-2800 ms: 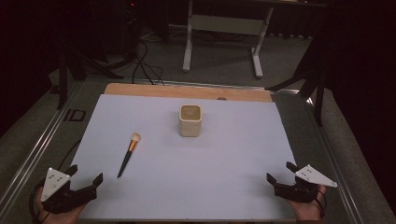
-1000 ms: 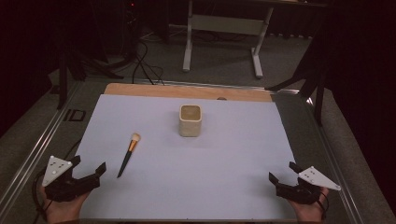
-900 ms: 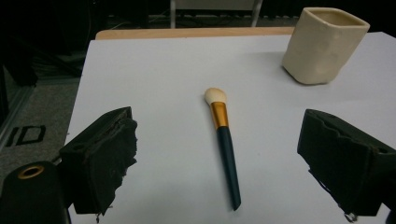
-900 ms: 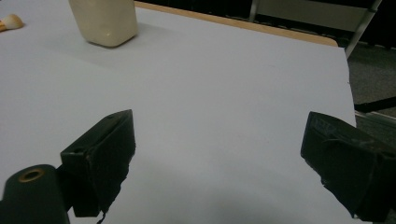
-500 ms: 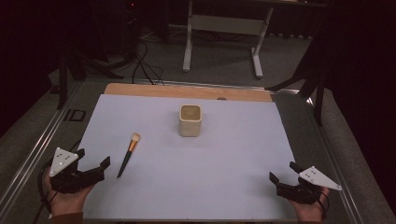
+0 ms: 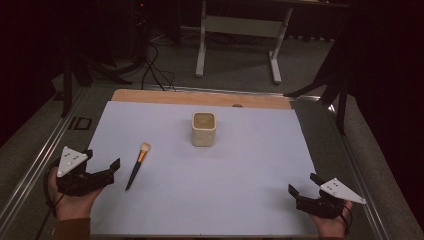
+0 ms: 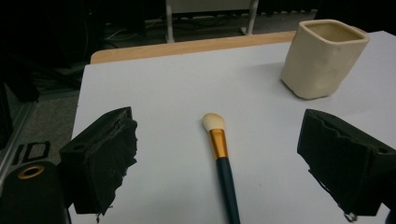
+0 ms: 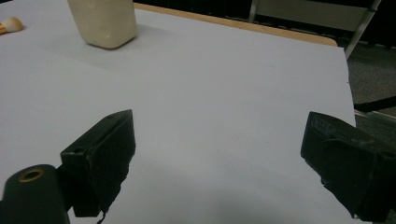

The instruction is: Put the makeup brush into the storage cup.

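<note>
A makeup brush point(image 6: 137, 165) point(image 7: 220, 154) with a dark handle, gold ferrule and pale bristles lies on the white sheet, left of centre. A cream square cup point(image 6: 204, 128) point(image 7: 321, 57) point(image 8: 103, 21) stands upright in the middle of the sheet. My left gripper point(image 6: 102, 167) point(image 7: 231, 163) is open just left of the brush, its jaws pointing at the handle and apart from it. Near the front right corner my right gripper point(image 6: 301, 185) point(image 8: 224, 163) is open over bare sheet, holding nothing.
The white sheet point(image 6: 240, 170) covers a wooden table point(image 6: 200, 97) whose far edge shows. Metal rails point(image 6: 30, 160) run along both sides. A white stand point(image 6: 240, 30) and cables point(image 6: 150, 65) are on the floor beyond.
My left gripper has moved up and to the right, closer to the brush. The right gripper has barely shifted. Brush and cup have stayed put.
</note>
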